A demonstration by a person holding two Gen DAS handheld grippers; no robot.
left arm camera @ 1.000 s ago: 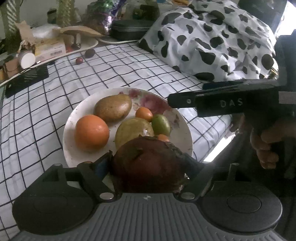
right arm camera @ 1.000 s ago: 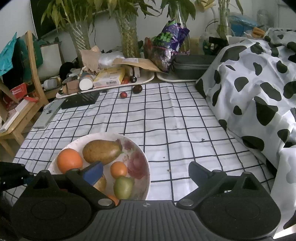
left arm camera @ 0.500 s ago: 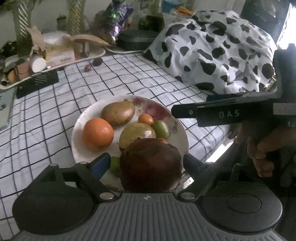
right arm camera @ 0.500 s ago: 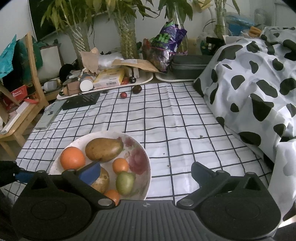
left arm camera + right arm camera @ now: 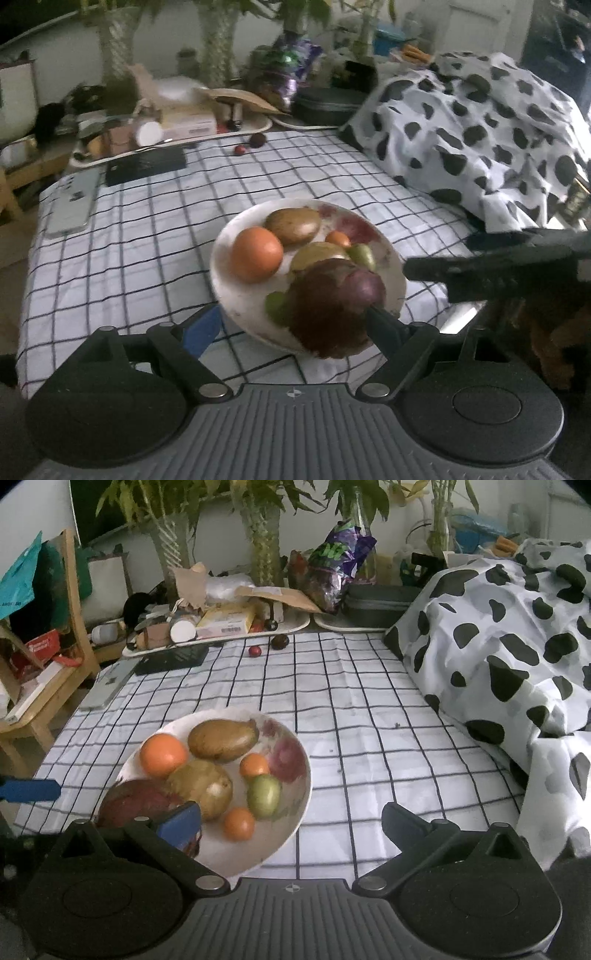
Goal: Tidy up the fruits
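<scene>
Fruit mostly gathered: plate (image 5: 295,805) on the checked bed sheet (image 5: 351,701) carries an orange (image 5: 163,755), two brown fruits, two small orange ones, a green one and a dark red fruit (image 5: 332,306) at its near rim. Left tool (image 5: 291,325) has just been opening; jaws stand wide, right one beside the red fruit, no grip. Right tool (image 5: 291,816) open, empty, over the plate edge. Left to do, likely: two small dark fruits (image 5: 267,646) lie far off near the trays.

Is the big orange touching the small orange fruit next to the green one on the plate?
Apart. The right wrist view shows the big orange and the small orange fruit separated by a brown fruit.
</scene>
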